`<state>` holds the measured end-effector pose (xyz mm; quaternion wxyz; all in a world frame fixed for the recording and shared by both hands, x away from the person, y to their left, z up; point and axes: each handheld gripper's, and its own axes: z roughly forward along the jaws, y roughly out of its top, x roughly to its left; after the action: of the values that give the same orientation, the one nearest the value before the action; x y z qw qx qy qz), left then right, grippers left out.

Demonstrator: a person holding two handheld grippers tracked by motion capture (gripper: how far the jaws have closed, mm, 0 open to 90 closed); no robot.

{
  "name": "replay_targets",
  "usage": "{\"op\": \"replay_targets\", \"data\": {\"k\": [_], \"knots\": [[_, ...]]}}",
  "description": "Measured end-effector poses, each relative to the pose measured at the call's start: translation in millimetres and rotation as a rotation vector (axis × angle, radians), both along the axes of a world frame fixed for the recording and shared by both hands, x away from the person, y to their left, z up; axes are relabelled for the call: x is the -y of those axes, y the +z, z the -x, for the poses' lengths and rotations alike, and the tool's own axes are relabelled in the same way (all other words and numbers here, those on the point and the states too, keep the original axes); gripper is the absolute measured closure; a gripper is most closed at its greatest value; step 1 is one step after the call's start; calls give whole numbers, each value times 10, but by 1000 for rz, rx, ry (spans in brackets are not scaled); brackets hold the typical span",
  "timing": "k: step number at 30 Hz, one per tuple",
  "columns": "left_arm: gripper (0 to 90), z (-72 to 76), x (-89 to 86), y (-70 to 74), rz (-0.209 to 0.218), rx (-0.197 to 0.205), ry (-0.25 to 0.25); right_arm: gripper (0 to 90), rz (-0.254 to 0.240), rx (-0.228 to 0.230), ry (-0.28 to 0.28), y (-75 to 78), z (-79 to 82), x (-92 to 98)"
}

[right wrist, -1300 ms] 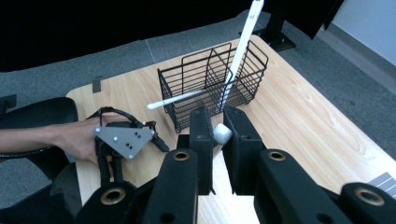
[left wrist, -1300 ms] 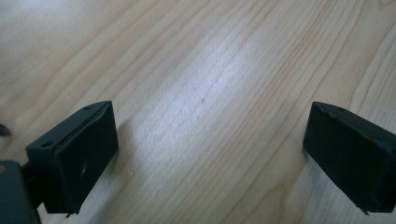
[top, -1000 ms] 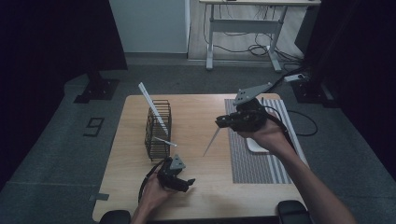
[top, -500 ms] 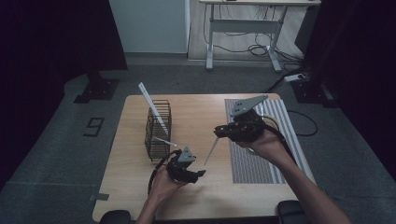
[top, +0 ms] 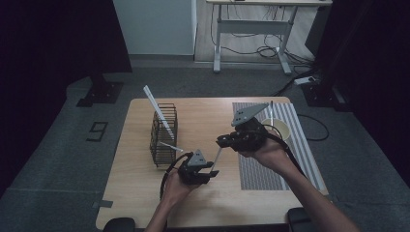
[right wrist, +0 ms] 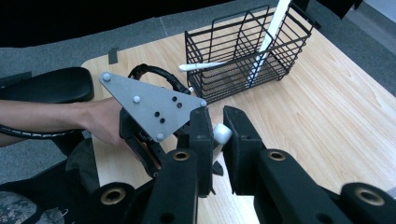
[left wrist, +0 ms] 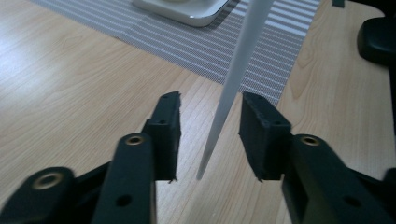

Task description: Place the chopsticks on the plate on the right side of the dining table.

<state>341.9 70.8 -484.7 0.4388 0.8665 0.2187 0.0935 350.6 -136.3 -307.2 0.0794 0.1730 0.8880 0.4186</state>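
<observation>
A thin white stick (top: 217,158) slants down from my right gripper (top: 223,141), which is shut on its upper end (right wrist: 222,133). Its pointed lower end (left wrist: 232,79) hangs between the jaws of my left gripper (top: 209,173). In the left gripper view that gripper (left wrist: 210,100) has just been closing; the stick stands nearer the right pad, with gaps on both sides. In the right gripper view my right gripper (right wrist: 217,114) points at the left hand. A black wire basket (top: 163,135) on the wooden table (top: 145,193) holds a long white stick (top: 157,110) and a short one (top: 170,146).
A grey striped mat (top: 261,169) covers the table's right part, with a pale cup (top: 280,129) on it that has a stick standing in it. The basket (right wrist: 243,60) stands just left of both hands. A desk frame (top: 251,29) stands beyond the table.
My left gripper has moved right and up to the stick's tip, and its jaws have narrowed around it. My right gripper has come down a little with the stick.
</observation>
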Motion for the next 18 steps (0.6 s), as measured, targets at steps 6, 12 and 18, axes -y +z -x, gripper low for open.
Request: {"op": "replay_targets", "data": {"k": [6,12,18], "knots": [[809,23,13,-5,-3,14,-39,814,5,-10,0,-31,-21,-38],[860,49,33,-14,-16,30,-65,808,3,-19,2,-49,-43,-59],[863,44,32,6,-28,14,-69,565,77,78,-62,-92,-21,-118]]}}
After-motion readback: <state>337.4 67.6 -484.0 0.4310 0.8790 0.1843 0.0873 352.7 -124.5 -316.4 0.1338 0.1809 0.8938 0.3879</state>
